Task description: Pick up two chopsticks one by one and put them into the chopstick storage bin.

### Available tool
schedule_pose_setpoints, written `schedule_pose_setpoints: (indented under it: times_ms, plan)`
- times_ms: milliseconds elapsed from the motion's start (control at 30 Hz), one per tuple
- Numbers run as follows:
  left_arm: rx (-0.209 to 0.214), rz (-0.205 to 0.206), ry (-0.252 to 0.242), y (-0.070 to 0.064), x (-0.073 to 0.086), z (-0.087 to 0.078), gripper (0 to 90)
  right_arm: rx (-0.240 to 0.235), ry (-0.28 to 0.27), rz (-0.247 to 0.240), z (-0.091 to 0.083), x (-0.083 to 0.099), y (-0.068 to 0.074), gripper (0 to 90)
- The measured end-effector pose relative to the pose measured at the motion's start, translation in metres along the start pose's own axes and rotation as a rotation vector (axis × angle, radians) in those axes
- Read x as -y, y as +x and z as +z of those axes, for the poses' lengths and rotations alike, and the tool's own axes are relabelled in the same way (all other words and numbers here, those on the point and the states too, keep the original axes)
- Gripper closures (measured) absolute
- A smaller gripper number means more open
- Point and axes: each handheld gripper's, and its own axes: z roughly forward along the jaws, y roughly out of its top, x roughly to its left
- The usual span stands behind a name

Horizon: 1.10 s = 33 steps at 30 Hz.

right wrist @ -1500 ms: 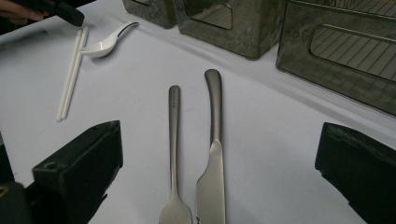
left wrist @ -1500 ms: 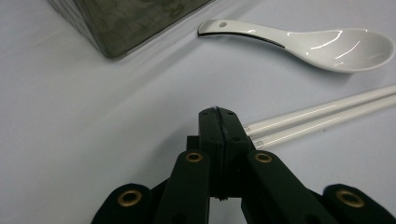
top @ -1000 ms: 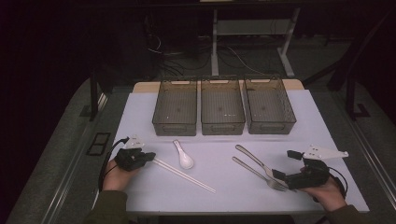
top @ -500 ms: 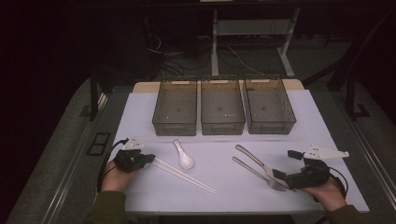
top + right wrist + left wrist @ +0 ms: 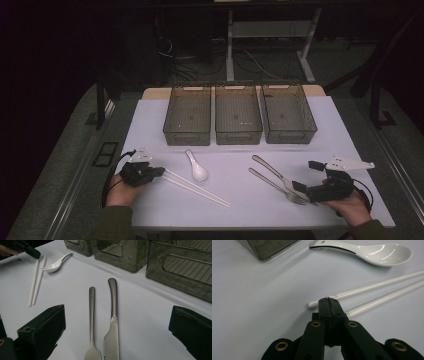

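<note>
A white ceramic spoon (image 5: pixel 196 169) and a pair of white chopsticks (image 5: pixel 197 188) lie left of centre on the white table. A steel fork (image 5: pixel 272 183) and knife (image 5: pixel 270 170) lie side by side to the right. My left gripper (image 5: pixel 159 171) is shut with nothing in it. In the left gripper view, its tips (image 5: pixel 328 300) sit just over the near ends of the chopsticks (image 5: pixel 372 287), with the spoon (image 5: pixel 372 251) beyond. My right gripper (image 5: pixel 307 177) is wide open at the head end of the fork (image 5: pixel 92 315) and knife (image 5: pixel 113 315), which run forward between its jaws.
Three empty smoky plastic bins stand in a row at the back: left (image 5: pixel 187 115), middle (image 5: pixel 238 114), right (image 5: pixel 288 112). The white table cover (image 5: pixel 235 165) has bare room between the two sets of cutlery. A hand holds each gripper near the front edge.
</note>
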Motion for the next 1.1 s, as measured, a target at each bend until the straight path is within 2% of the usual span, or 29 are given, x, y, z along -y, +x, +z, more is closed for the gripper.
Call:
schedule_pose_setpoints:
  times_ms: [233,367,400,633,867,967,1100]
  plan:
    - [0.013,-0.009,-0.026,0.0,0.001,-0.004,88.2,0.0,0.0,-0.001,0.0,0.0,0.0,0.9]
    - [0.043,0.025,-0.044,-0.001,0.0,-0.006,79.3,-0.001,0.001,-0.001,0.0,0.0,0.0,0.9]
    - [0.057,0.034,-0.05,-0.002,0.0,-0.006,74.4,-0.002,0.0,0.0,0.0,0.0,0.0,0.9]
    - [0.154,0.105,-0.039,-0.009,-0.004,0.001,64.9,-0.003,0.002,-0.002,0.0,0.0,0.0,0.9]
    - [0.226,0.197,-0.008,-0.017,-0.014,0.01,63.8,-0.006,0.001,-0.004,0.001,0.0,0.0,0.8]
    - [0.239,0.233,0.016,-0.019,-0.017,0.014,65.0,-0.007,0.002,-0.001,0.001,0.0,0.0,0.9]
    - [0.244,0.243,0.035,-0.02,-0.016,0.018,66.5,-0.008,0.002,0.0,0.001,0.0,0.0,0.9]
